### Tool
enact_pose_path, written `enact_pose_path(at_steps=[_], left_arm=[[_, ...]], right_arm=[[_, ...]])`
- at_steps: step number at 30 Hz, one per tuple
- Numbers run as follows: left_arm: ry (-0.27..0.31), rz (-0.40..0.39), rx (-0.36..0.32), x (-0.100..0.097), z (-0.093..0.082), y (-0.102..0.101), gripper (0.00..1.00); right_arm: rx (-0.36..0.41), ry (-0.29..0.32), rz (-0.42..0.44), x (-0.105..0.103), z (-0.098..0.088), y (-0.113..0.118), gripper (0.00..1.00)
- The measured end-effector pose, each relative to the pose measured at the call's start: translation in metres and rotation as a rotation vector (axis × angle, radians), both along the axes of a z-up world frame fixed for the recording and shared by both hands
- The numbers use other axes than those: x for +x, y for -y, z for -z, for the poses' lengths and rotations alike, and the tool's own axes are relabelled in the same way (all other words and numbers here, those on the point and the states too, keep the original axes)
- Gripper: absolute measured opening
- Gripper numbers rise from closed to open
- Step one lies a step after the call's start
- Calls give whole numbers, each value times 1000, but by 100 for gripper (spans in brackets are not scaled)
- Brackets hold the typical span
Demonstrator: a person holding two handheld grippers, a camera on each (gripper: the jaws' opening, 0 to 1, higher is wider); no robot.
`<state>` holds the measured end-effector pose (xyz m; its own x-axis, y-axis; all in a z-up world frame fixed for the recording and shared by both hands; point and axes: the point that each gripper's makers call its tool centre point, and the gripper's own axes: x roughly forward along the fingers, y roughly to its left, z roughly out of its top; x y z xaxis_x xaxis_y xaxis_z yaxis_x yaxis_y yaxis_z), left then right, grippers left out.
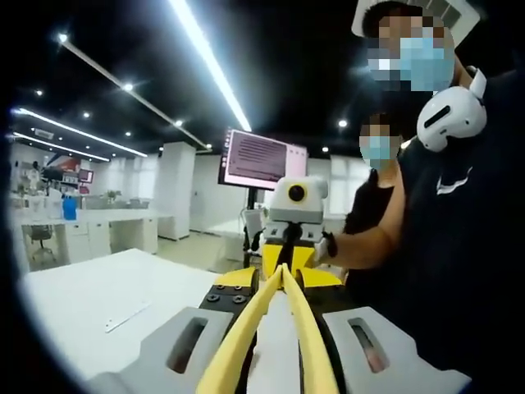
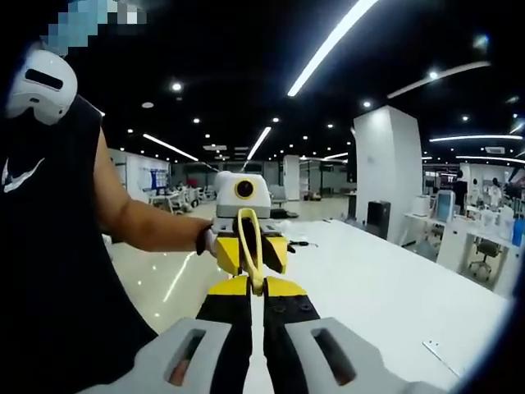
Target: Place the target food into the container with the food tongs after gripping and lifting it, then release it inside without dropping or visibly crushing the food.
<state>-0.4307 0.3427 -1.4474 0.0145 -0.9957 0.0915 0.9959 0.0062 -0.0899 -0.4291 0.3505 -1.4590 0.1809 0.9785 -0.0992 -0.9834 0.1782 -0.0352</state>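
Note:
Yellow food tongs (image 1: pixel 238 341) run forward between the jaws of my left gripper (image 1: pixel 280 281), which is shut on them; their two arms meet at a tip ahead. My right gripper (image 1: pixel 294 242) faces me just beyond that tip, held by a person's hand. In the right gripper view the tongs (image 2: pixel 250 234) appear end-on as a narrow yellow loop, with the left gripper (image 2: pixel 246 250) behind them. My right gripper (image 2: pixel 256 287) has its black fingers close together, nothing between them, tips near the tongs' end. Both grippers hang above a white table (image 2: pixel 394 287).
A person in a black sleeveless top (image 1: pixel 459 271) stands close on the right of the left gripper view. A small metal strip (image 1: pixel 127 316) lies on the white table (image 1: pixel 90 295). A lit monitor (image 1: pixel 262 158) stands behind. Desks and chairs (image 2: pixel 467 238) fill the far room.

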Motion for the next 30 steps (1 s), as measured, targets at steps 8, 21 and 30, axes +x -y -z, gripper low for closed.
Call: enact_pose_path(at_steps=[8,21,30], left_arm=[[33,-11,2,-1,-2,3,12],[62,-56,55,3,4,-4,20],[67,-216,87,31,15,-33,23]], right_arm=[[8,20,-4,0,-2,2,2],[0,34,12,5,8,9,19],[-111,-74,250,25,70,76,58]])
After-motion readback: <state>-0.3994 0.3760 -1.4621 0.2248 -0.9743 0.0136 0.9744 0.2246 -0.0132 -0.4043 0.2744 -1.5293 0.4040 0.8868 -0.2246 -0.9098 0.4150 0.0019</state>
